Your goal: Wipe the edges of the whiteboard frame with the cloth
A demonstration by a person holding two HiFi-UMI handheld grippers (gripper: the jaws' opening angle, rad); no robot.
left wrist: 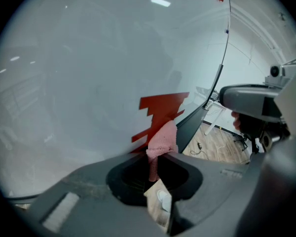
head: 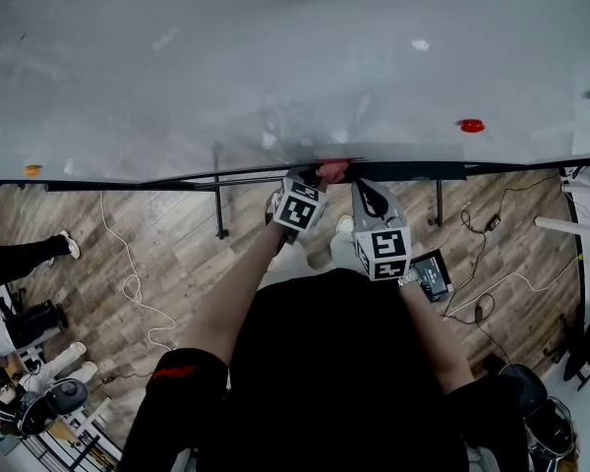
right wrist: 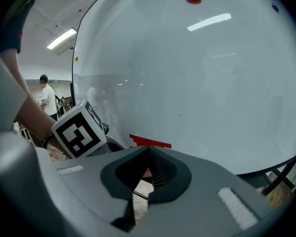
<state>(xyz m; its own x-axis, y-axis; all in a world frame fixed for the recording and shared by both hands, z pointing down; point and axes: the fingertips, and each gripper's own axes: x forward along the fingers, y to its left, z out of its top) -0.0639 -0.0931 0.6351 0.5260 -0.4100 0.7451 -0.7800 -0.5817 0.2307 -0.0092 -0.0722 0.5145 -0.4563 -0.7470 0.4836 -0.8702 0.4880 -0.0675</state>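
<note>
Left gripper (left wrist: 160, 154) clamped on the pink cloth (left wrist: 164, 135), which is pressed to the near edge of the whiteboard frame (head: 516, 168), about mid-length. Right gripper (right wrist: 148, 151) just to its right, jaws together with nothing between them. Likely risks: drag along the frame pulls the narrowly pinched cloth free; the idle right gripper blocks a rightward stroke

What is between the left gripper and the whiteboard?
A pink cloth: the left gripper pinches it, and it sticks out toward the dark frame of the whiteboard. The left gripper view shows it.
</note>
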